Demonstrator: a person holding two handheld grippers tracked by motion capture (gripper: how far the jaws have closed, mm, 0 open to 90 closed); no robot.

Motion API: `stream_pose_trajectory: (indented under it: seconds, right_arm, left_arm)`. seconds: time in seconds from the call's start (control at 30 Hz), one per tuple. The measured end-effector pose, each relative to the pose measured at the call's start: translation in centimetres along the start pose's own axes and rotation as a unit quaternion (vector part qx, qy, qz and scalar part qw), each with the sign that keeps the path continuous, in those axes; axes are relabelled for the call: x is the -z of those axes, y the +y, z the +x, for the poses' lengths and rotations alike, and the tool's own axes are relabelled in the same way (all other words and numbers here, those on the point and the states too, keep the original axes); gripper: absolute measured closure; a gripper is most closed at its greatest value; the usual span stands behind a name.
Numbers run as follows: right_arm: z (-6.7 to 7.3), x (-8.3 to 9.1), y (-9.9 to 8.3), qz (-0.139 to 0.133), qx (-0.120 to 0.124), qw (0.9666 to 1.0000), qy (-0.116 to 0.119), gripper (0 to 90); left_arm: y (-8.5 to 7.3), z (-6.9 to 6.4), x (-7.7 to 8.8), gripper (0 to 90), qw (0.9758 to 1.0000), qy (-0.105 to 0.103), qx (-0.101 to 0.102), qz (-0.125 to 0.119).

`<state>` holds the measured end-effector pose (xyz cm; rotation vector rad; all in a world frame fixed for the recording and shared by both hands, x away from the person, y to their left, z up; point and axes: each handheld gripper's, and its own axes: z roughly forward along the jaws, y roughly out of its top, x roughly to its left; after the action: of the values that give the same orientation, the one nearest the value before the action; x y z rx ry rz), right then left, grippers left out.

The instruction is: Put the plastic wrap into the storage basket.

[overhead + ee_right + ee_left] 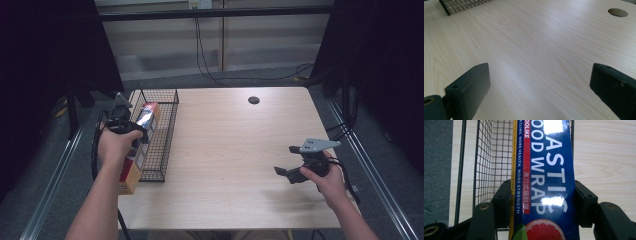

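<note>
A long blue box of plastic food wrap [149, 115] with a grapefruit picture [549, 170] is clamped between the jaws of my left gripper [136, 131] [543, 195], which is shut on its two long sides. The box hangs lengthwise over the left side of a black wire basket [171, 122] [486, 165], with its near end sticking out past the basket's front. My right gripper [286, 161] [541, 80] hovers low over the table's right front, its jaws wide apart, open with nothing between them.
The basket stands at the left edge of the light wooden table [235, 145]. A round cable hole [254, 100] [617, 12] lies near the table's far edge. Metal rails [370, 165] run along both sides of the table, and cables lie on the floor beyond.
</note>
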<state>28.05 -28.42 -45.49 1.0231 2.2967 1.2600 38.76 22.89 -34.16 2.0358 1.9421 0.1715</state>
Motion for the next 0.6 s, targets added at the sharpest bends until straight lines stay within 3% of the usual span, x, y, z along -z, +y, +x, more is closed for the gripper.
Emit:
stream_pose_trajectory:
  seconds: [0.07,0.23,0.43,0.6]
  right_arm:
    - [0.0,0.0,0.0,0.001,0.000,1.0000,0.000,2.9]
    - [0.0,0.0,0.0,0.001,-0.001,1.0000,0.000,2.9]
    - [0.0,0.0,0.0,0.000,-0.001,1.0000,0.000,2.9]
    - [0.0,0.0,0.0,0.004,0.001,1.0000,0.002,3.0]
  left_arm:
    - [0.0,0.1,-0.2,43.3,1.0000,0.003,-0.006,0.002]
    - [-0.1,0.0,-0.7,43.3,0.9999,0.000,0.010,0.001]
    - [-0.1,0.4,-1.2,43.2,0.9999,0.007,0.007,0.001]
    - [0.0,0.4,-1.5,43.2,0.9998,0.006,0.017,0.004]
